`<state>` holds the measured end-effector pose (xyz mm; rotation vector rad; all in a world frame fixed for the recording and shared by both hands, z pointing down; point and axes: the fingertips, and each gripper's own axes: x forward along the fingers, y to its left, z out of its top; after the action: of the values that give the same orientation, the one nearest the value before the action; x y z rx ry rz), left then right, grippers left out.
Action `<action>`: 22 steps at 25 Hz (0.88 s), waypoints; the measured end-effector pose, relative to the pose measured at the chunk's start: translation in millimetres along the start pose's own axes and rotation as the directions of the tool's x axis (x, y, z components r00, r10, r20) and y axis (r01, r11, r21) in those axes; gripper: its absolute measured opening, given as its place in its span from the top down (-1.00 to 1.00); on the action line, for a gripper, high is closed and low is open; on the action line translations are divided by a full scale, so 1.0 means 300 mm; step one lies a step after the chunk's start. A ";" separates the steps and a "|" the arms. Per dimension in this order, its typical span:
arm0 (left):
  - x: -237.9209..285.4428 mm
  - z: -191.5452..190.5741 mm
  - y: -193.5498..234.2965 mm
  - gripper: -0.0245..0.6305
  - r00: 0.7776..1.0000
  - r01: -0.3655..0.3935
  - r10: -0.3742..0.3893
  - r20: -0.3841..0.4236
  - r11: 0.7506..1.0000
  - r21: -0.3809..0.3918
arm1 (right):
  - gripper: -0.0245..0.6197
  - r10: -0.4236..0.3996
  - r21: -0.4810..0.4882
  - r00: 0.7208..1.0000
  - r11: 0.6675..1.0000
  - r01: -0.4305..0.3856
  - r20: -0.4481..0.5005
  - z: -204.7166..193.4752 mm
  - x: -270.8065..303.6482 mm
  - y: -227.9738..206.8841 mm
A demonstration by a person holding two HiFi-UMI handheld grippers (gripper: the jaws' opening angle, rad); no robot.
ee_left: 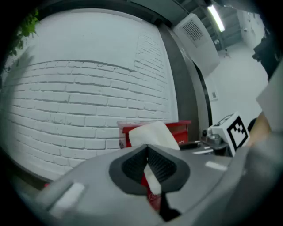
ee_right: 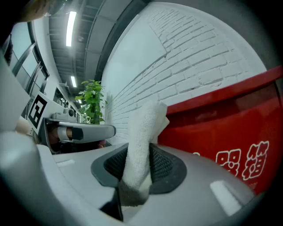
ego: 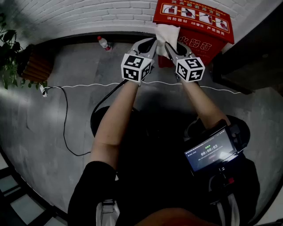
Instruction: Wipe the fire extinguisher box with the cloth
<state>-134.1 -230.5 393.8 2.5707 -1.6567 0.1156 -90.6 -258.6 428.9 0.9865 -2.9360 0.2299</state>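
Where the cloth (ego: 167, 32) bunches between the two tools, the head view does not show whether it touches the fire extinguisher box (ego: 201, 22). The frame cuts off the box's top edge, and the grippers hide its lower left front. The left gripper (ee_left: 148, 164) is clenched on a thin strip of the cloth. The right gripper (ee_right: 138, 167) clamps a thicker fold that stands up out of its jaws. The cloth sits at the red box's left end, in front of its sloped lid.

To the left the floor (ego: 75, 114) lies open, crossed by a white cable (ego: 88, 85). A plant (ego: 9, 57) stands at the far edge and a bottle (ego: 104, 43) by the foot of the wall (ego: 88, 13). Right of the box, a dark structure (ego: 252, 57) stands close. The floor is grey and mottled, and the wall behind is white-painted brick. A small screen (ego: 208, 152) shows at the lower right, by the person's body.
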 end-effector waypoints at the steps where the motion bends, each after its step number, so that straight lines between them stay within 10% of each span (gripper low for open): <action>1: 0.012 -0.005 0.017 0.92 1.000 -0.001 0.001 -0.001 1.000 -0.002 | 0.57 0.005 -0.009 1.000 1.000 -0.005 -0.006 -0.006 0.020 -0.003; 22: 0.240 -0.035 0.036 0.92 0.996 0.090 -0.090 0.004 0.995 -0.049 | 0.57 -0.203 0.120 0.978 0.973 0.197 0.046 0.012 0.069 -0.233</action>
<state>-114.5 -298.9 412.3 2.6046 -1.5208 0.0666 -64.9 -326.5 435.9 1.3167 -2.8735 0.3725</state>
